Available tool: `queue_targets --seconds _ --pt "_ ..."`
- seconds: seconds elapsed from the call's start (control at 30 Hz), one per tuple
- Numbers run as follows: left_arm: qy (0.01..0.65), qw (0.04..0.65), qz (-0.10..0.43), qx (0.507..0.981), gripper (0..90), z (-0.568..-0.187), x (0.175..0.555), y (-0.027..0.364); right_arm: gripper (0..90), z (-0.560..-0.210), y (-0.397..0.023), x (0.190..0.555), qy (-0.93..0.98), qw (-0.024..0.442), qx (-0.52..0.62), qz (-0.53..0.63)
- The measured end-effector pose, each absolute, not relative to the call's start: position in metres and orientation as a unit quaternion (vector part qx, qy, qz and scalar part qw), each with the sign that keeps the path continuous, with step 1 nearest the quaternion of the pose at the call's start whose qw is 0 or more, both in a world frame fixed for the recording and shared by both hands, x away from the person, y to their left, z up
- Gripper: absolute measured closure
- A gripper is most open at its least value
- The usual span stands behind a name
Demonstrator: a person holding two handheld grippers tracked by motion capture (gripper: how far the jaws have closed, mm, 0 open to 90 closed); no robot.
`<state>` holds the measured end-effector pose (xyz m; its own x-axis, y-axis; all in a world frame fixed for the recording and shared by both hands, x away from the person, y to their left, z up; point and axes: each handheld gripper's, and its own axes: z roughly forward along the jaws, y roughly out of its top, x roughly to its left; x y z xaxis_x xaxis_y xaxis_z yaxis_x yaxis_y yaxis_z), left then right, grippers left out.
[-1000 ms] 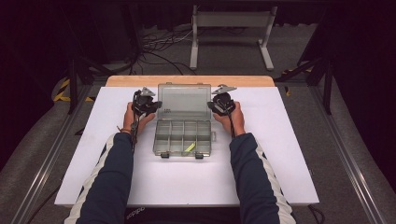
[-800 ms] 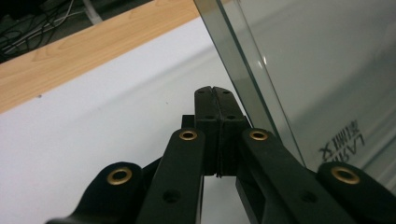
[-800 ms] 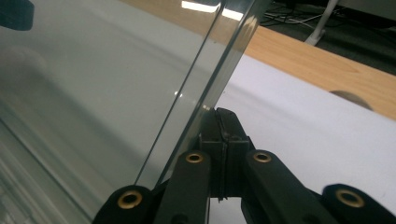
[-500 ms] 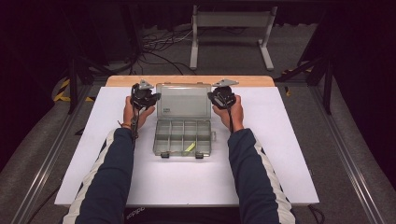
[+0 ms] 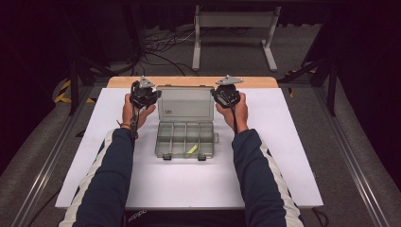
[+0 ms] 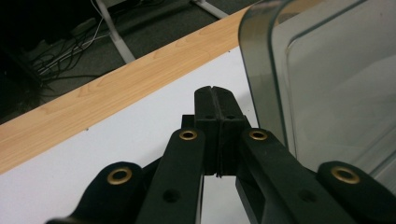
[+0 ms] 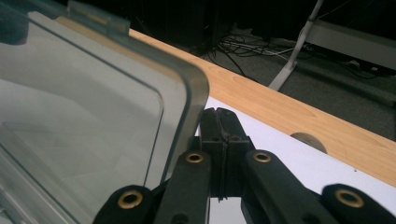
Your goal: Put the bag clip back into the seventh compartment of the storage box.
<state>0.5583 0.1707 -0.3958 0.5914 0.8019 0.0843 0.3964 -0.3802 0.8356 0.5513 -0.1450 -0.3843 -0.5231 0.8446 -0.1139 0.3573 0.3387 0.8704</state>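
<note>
Grippers flanked an open box (image 5: 185,137) in the middle of the white table (image 5: 283,156): the left gripper (image 5: 143,96) beside the raised lid's (image 5: 185,103) left edge, the right gripper (image 5: 228,94) beside its right edge. From above, neither pair of jaws could be read. The gripper views settled it: in the left gripper view the left gripper (image 6: 215,95) had its jaws pressed flat together with nothing between them, and in the right gripper view the right gripper (image 7: 219,116) was closed the same way, empty.

The high view alone showed the box's tray, split into small compartments, with a small yellow piece (image 5: 191,149) in a front one and two dark latches at the near rim. The gripper views gave the lid close up instead: in the left gripper view the lid (image 6: 327,93) stood just right of the jaws; in the right gripper view the lid (image 7: 93,116) stood just left of them, with a small tab on its top edge. Whether either gripper touched the lid, I could not tell.

Behind the white top ran a strip of pale wood (image 5: 189,81). Beyond it lay grey floor, tangled cables (image 5: 161,47) and a light metal stand (image 5: 234,33).

The lid was smoky clear plastic with rounded corners and a raised border. The jaws were matte black with brass rivets.
</note>
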Motion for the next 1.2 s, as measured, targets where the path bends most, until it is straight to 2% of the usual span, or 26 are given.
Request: queue_targets --seconds 0.57,0.7,1.2 --pt "0.359 0.399 0.263 0.801 89.9 -0.378 0.544 0.172 90.0 -0.368 -0.144 0.538 0.771 0.293 0.383 0.415" --pt "0.365 0.417 0.262 0.791 90.0 -0.372 0.54 0.172 90.0 -0.366 -0.145 0.535 0.77 0.292 0.382 0.419" --pt "0.362 0.419 0.276 0.786 90.0 -0.368 0.524 0.173 90.0 -0.364 -0.145 0.519 0.768 0.293 0.377 0.426"
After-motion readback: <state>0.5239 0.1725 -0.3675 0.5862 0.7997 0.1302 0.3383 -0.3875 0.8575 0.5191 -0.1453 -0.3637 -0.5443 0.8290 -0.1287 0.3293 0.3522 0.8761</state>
